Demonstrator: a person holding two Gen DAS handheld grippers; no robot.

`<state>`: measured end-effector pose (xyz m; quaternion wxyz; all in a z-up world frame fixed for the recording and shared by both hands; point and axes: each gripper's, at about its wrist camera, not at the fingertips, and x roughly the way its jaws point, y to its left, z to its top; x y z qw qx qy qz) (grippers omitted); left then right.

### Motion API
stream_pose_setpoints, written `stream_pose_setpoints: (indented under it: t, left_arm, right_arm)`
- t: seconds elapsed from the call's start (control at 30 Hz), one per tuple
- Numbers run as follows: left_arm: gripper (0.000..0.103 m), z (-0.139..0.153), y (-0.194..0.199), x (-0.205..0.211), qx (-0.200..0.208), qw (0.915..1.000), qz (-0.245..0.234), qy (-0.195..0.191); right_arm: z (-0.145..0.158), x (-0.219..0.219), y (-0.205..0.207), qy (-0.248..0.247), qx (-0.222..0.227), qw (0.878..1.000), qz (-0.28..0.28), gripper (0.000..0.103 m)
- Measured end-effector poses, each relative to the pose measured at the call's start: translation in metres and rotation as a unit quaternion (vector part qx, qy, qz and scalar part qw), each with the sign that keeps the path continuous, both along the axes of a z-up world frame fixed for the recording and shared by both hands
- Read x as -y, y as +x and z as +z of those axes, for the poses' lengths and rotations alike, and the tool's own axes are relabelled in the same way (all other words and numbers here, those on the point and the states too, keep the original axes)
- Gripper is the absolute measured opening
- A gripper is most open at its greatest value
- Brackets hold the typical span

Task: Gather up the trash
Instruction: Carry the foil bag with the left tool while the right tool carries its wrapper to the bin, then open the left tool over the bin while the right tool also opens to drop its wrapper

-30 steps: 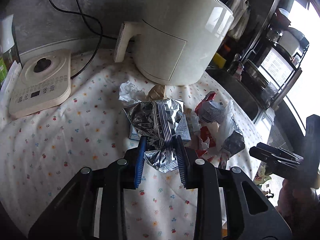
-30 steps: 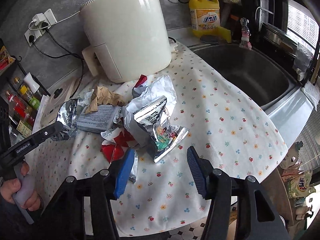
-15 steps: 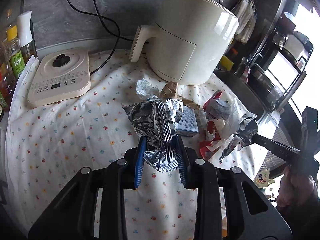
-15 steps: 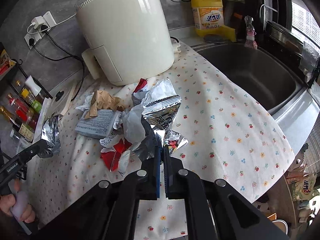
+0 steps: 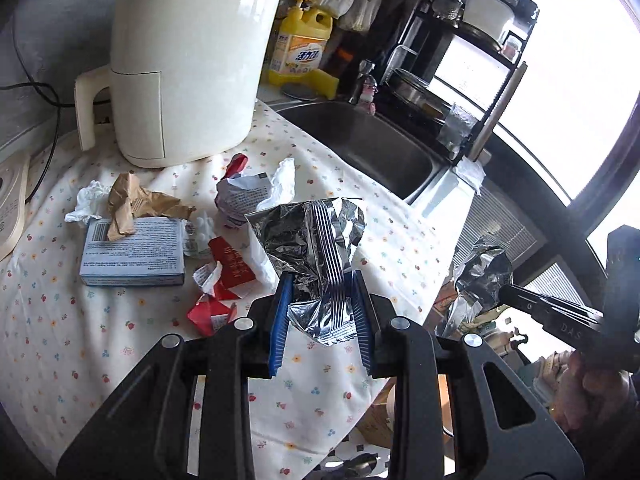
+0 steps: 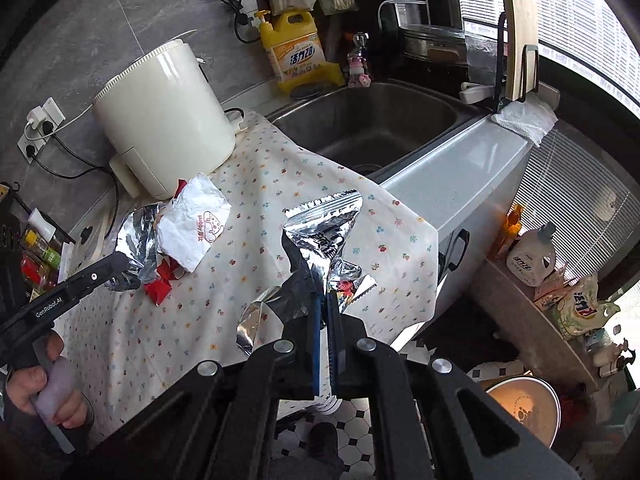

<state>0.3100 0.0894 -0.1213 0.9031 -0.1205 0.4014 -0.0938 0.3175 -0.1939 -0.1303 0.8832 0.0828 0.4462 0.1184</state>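
Observation:
My left gripper (image 5: 321,284) is shut on a crumpled silver foil wrapper (image 5: 308,240), held up over the flowered cloth (image 5: 80,340). My right gripper (image 6: 325,300) is shut on a foil snack bag (image 6: 324,236) near the cloth's right edge. That bag (image 5: 484,268) and the right gripper (image 5: 502,290) also show at the right of the left wrist view. On the cloth lie a blue-white box (image 5: 132,250), brown paper (image 5: 132,204), a white tissue (image 5: 86,202), red wrappers (image 5: 224,276) and a white paper wrapper (image 6: 192,224).
A cream air fryer (image 5: 188,60) stands at the back of the cloth, next to a steel sink (image 5: 360,140) and a yellow detergent bottle (image 5: 300,48). A dish rack (image 5: 460,60) is behind the sink. On the tiled floor stand a round bowl (image 6: 520,404) and bottles.
My right gripper has shut on the foil snack bag and lifted it off the pile toward the right edge. My left gripper has carried its foil wrapper to the right.

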Motion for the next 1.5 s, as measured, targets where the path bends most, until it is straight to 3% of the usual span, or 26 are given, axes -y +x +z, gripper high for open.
stream_pose_setpoints:
  t: [0.23,0.57,0.83,1.03,1.07,1.13,1.5]
  left_arm:
    - [0.029,0.004,0.014,0.087,-0.001,0.9964,-0.084,0.001]
    - [0.029,-0.002,0.004,0.199,-0.011,0.984,-0.178,0.002]
    - [0.029,-0.013,-0.011,0.272,-0.026,0.9742,-0.224,0.0]
    - [0.029,-0.026,-0.023,0.311,-0.04,0.9712,-0.235,-0.005]
    - [0.029,-0.029,-0.025,0.315,-0.043,0.9712,-0.234,-0.006]
    - [0.029,-0.035,-0.029,0.325,-0.047,0.9717,-0.232,-0.008]
    - [0.03,-0.077,-0.044,0.374,-0.073,0.9722,-0.221,-0.025]
  right_arm:
    - [0.0,0.081,-0.038,0.001,-0.004,0.996,-0.084,0.004]
    - [-0.012,0.177,-0.094,0.003,-0.024,0.984,-0.176,0.005]
    - [-0.027,0.231,-0.129,0.0,-0.045,0.978,-0.205,0.005]
    - [-0.043,0.255,-0.144,0.007,-0.067,0.978,-0.196,0.009]
    - [-0.045,0.258,-0.145,0.006,-0.069,0.979,-0.193,0.011]
    - [-0.045,0.265,-0.15,-0.006,-0.063,0.979,-0.193,0.05]
    - [-0.053,0.32,-0.172,-0.036,-0.072,0.978,-0.19,0.055]
